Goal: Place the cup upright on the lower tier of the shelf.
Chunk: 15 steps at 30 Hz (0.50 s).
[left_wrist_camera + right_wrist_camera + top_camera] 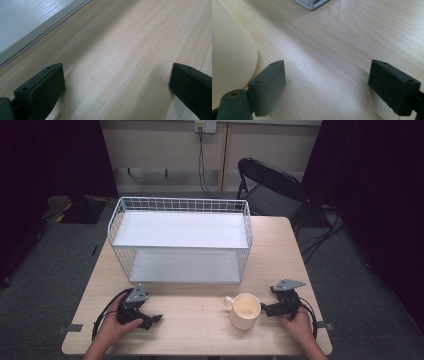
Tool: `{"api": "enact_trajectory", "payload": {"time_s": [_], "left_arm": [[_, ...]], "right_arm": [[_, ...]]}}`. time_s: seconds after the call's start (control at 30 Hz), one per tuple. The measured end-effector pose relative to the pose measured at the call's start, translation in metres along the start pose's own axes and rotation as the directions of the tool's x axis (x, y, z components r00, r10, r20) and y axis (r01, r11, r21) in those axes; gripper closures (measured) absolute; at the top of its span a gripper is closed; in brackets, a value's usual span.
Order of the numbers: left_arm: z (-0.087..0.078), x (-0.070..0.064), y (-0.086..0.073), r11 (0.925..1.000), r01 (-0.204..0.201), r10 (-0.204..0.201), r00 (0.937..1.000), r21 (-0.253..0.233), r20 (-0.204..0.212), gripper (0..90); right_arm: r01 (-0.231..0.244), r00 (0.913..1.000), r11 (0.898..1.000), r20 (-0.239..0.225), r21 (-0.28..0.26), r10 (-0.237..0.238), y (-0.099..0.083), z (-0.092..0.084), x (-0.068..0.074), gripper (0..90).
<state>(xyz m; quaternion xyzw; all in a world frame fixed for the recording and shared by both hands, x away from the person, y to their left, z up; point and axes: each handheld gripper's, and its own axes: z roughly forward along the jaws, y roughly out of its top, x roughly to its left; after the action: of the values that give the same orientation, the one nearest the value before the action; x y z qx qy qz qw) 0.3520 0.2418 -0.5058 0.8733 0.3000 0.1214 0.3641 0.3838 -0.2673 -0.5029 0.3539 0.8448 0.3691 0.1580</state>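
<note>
A cream mug [244, 310] stands upright near the table's front edge, its handle toward the left. My right gripper [263, 309] lies on the table just right of the mug, jaws pointing at its side. In the right gripper view the gripper [328, 68] is open with bare wood between the jaws, and the mug's wall [229, 50] curves past the left jaw. My left gripper [156, 319] rests at the front left, pointing right. Seen in its own view, this gripper [117, 72] is open over bare wood.
A white wire rack [181, 239] with two shelves stands across the back half of the wooden table [195, 330]; its lower shelf edge [30, 32] and a corner [312, 3] show close by. A black folding chair [270, 185] stands behind the table.
</note>
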Motion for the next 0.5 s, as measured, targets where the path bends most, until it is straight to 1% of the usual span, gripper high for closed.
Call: {"api": "enact_trajectory", "payload": {"time_s": [0.17, 0.33, 0.43, 0.47, 0.5], "left_arm": [[0.0000, 0.0000, 0.0000, 1.0000, 0.000, 0.000, 1.0000, 0.000, 0.000, 0.0], [0.0000, 0.0000, 0.0000, 1.0000, 0.001, -0.001, 1.0000, -0.001, 0.000, 0.0], [0.0000, 0.0002, 0.0001, 1.0000, 0.000, 0.000, 1.0000, -0.001, 0.001, 0.0], [0.0001, 0.0002, 0.0001, 1.0000, 0.001, -0.001, 1.0000, -0.001, 0.002, 0.0], [0.0001, 0.0003, 0.0001, 1.0000, 0.000, 0.000, 1.0000, -0.001, 0.003, 0.0]], "right_arm": [[-0.019, 0.9996, 1.000, 0.023, 0.000, 0.019, -0.0004, -0.0004, 0.0022, 13.6], [-0.028, 0.9991, 1.000, 0.031, 0.000, 0.028, -0.0015, -0.0018, 0.0039, 13.7], [-0.029, 0.9992, 1.000, 0.027, 0.010, 0.028, -0.0010, -0.0028, 0.0046, 14.3], [-0.033, 0.9993, 0.999, 0.021, 0.025, 0.032, 0.0005, -0.0038, 0.0046, 15.3], [-0.039, 0.9991, 0.999, 0.019, 0.026, 0.038, 0.0008, -0.0043, 0.0045, 16.3]]}}
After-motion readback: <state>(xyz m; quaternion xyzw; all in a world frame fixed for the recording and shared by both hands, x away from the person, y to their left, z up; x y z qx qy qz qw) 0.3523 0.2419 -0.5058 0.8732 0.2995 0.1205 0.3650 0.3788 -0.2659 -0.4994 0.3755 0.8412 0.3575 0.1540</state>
